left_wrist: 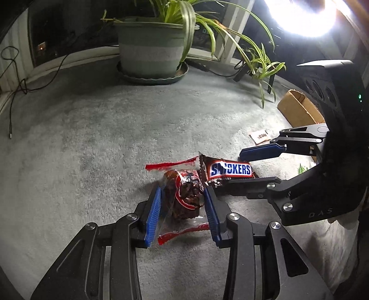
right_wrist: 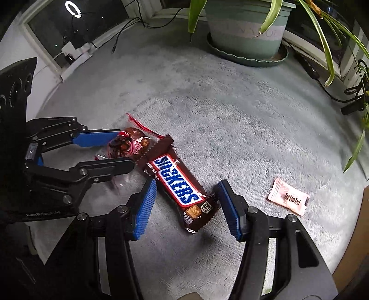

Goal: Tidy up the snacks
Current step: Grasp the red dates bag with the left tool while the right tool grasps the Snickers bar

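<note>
A grey-green carpet fills both views, with a dark window behind and a green plant pot on its saucer at the top centre of the left view. A bright lamp glares in that view's upper right corner, and thin black cables trail along the upper left edge.

My left gripper sits low in the centre of its frame, its blue pads on either side of a clear, red-edged packet of dark sweets. The pads sit right against the wrapper, though I cannot tell whether they are actually squeezing it.

The chocolate bar lies on the carpet in the middle of the right view, its upper end touching the sweets packet. My right gripper is spread wide around the bar's lower end, both pads apart from the wrapper.

A small pink sachet lies flat at the lower right of the right view, well apart from the bar. A cardboard box sits at the right edge of the left view.
</note>
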`<state>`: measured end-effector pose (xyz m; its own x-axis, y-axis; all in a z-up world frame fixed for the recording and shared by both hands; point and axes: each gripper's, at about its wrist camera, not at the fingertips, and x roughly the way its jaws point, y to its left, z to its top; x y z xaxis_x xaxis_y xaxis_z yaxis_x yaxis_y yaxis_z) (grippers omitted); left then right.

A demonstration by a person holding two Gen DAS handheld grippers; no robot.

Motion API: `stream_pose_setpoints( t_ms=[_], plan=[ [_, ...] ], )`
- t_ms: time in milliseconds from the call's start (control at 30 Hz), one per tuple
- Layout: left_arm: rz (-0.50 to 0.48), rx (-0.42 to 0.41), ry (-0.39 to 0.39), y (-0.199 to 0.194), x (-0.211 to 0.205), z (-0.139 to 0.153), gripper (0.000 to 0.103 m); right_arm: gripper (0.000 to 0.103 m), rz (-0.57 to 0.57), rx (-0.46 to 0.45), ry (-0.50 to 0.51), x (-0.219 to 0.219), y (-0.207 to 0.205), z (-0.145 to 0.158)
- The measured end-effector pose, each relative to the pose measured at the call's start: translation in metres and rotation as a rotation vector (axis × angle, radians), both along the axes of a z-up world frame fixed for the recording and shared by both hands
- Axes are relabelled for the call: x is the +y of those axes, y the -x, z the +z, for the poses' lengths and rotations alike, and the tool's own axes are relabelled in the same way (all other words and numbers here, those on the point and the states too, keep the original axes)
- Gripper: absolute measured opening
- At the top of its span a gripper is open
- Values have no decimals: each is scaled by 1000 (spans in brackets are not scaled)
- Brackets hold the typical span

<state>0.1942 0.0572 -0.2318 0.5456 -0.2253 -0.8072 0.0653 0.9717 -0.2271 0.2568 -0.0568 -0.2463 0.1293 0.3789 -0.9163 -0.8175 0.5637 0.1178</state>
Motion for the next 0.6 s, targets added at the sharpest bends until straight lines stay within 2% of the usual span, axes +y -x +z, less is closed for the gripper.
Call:
stream_pose_setpoints(
  t_ms=[100, 233, 433, 600],
  plan=[
    [5, 1, -3, 0, 0, -2, 38, 51, 9, -19, 10, 4, 1, 0],
    [5, -2, -15, -1, -3, -3, 35, 33, 21, -31, 12, 10, 4, 1],
    [29, -10, -15, 2, -2, -2, 32, 32, 5, -47, 15, 7, 14, 2],
    [53, -22, 29, 10, 1, 5, 32, 32, -31, -34, -32, -16, 20, 12]
  ],
)
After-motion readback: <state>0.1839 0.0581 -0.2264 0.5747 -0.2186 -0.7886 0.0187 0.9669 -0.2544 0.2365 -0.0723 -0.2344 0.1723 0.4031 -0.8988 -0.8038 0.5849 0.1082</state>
